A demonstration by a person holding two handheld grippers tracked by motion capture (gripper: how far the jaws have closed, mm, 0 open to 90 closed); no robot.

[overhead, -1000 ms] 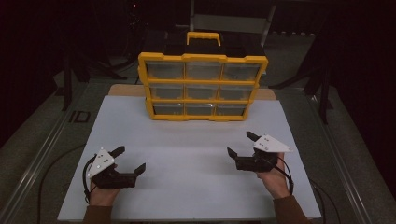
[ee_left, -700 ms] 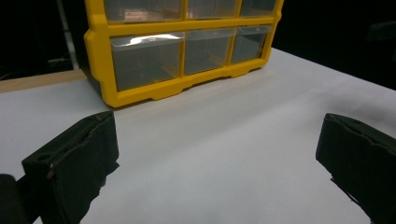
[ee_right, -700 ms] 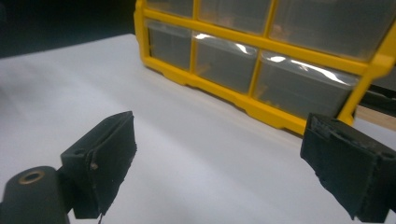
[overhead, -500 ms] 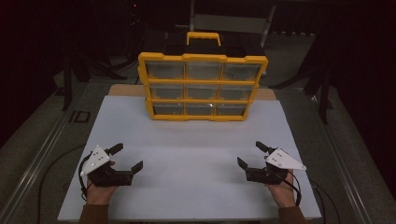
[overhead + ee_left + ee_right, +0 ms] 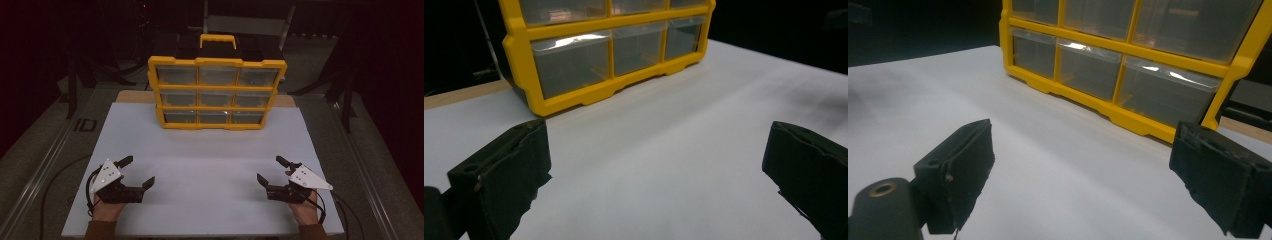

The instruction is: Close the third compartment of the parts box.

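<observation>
Both your grippers have drawn back toward you from the organizer (image 5: 216, 86), which stands upright at the far middle of the white board (image 5: 210, 150); left gripper (image 5: 136, 172) and right gripper (image 5: 270, 170) sit well short of it, jaws spread, holding nothing.

Dim room, dark surroundings; white table (image 5: 210, 165) lit; glare on drawers (image 5: 574, 42).

A white sheet (image 5: 210, 165) covers the tabletop, a strip of bare wood (image 5: 132, 96) showing along its far edge; grey floor (image 5: 45, 150) flanks the table on both sides; dark stands and legs (image 5: 75, 85) rise from the unlit background
</observation>
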